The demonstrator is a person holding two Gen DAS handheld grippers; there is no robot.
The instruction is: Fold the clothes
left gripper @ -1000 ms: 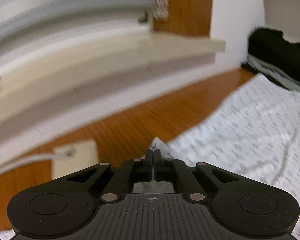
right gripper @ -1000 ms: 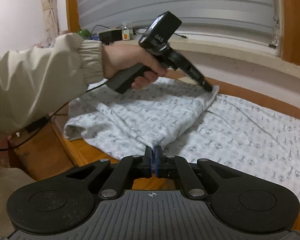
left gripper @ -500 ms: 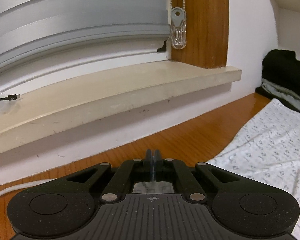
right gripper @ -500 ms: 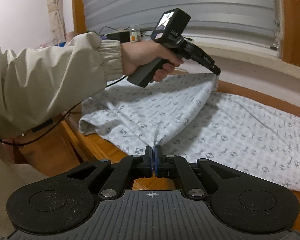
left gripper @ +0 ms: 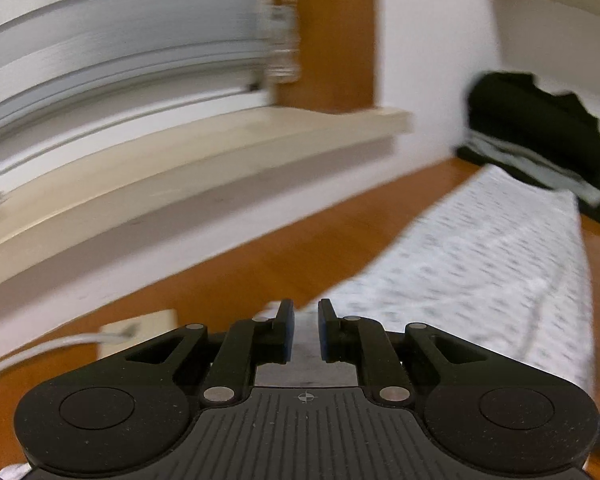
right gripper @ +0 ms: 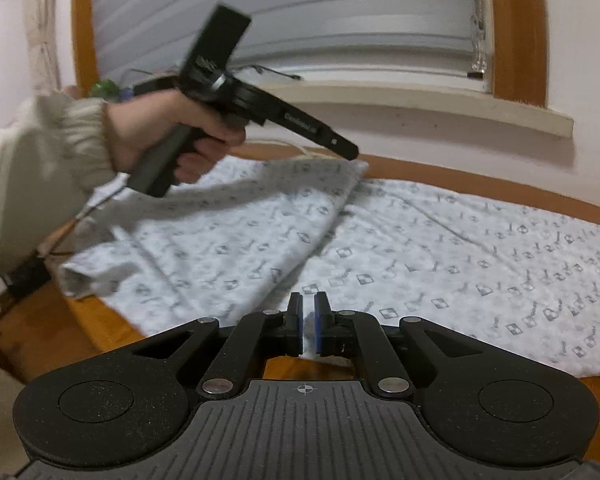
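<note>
A white patterned garment (right gripper: 440, 248) lies spread on the wooden table (right gripper: 112, 320), its left part folded over as a flap (right gripper: 240, 236). In the right wrist view, a hand holds my left gripper (right gripper: 350, 151) just above the flap's far corner, touching nothing. The left wrist view shows that gripper (left gripper: 306, 320) with jaws opening, a clear gap between the pads and the garment (left gripper: 480, 264) lying below and to the right. My right gripper (right gripper: 308, 320) sits at the garment's near edge. Its jaws are opening, with cloth showing in the narrow gap but not pinched.
A cream window sill (left gripper: 180, 176) and a white wall run behind the table. A pile of black and grey clothes (left gripper: 540, 140) sits at the far right. A pale wall plate with a white cable (left gripper: 140, 328) lies left of the left gripper. A beige sleeve (right gripper: 32, 176) fills the left.
Both grippers were shut on the cloth and have parted their jaws. The lifted corner has dropped flat onto the garment. The left gripper now hangs free just above it.
</note>
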